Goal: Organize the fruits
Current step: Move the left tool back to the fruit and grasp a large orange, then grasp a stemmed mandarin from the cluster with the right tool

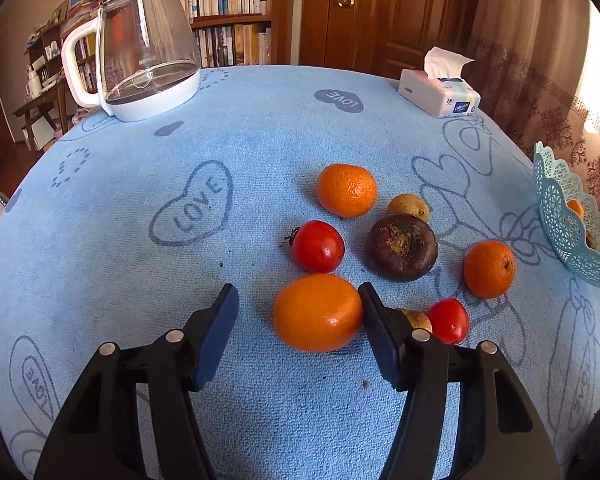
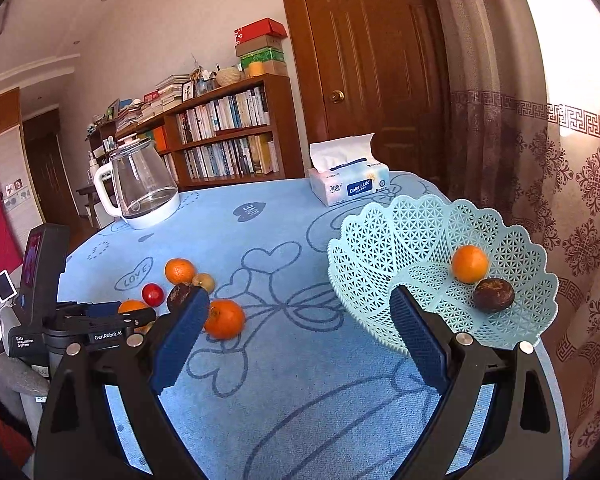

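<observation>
Left gripper (image 1: 298,300) straddles the nearest orange (image 1: 318,312), one pad touching and the other apart, while the right gripper (image 2: 300,316) hangs wide and empty beside the basket (image 2: 380,248) holding only two fruits, roughly seven still loose on the tablecloth (image 1: 140,280).

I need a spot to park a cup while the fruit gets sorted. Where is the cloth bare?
Bare cloth lies between the kettle and the tissue pack, and left of the tomato. In the right wrist view, the stretch before the basket is free. Crowded: the fruit cluster around the dark fruit.
</observation>
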### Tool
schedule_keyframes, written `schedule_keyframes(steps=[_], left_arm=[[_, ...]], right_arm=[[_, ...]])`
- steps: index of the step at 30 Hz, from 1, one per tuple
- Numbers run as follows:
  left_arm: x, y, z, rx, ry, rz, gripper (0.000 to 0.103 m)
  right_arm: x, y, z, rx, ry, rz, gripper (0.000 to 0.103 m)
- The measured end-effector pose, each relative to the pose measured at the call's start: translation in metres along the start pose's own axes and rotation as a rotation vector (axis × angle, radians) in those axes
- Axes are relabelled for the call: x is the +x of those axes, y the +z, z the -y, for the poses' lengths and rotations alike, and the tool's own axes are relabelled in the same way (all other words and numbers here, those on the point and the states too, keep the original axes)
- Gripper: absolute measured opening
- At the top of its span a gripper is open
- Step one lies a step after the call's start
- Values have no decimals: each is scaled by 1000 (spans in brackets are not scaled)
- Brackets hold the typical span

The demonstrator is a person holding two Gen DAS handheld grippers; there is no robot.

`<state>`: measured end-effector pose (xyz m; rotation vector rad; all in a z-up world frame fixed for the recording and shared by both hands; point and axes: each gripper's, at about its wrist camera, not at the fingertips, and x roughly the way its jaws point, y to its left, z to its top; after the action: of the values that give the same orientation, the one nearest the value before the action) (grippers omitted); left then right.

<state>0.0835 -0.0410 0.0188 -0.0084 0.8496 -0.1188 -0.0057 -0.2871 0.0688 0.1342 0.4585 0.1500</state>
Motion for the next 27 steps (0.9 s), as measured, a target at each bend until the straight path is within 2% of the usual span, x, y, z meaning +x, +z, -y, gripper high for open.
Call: schedule_keyframes(steps=[4,11,19,23,27], left_arm=[[-3,-3,3,16,-20,9,43],[-11,-1,-8,-38,-16,42,43],[-30,2,-24,-73,53,128,43],[-36,2,-32,-95,68,150,43],[-38,2,-35,-109,68,154,43]], right_arm=[[4,-2,0,-5,17,-22,93],[10,-5,0,-10,33,-51,93],[17,-11,-17,-81,50,-86,93],[26,-12,-28,-100,83,-145,93],[45,-16,-40,-102,101,-242,93]])
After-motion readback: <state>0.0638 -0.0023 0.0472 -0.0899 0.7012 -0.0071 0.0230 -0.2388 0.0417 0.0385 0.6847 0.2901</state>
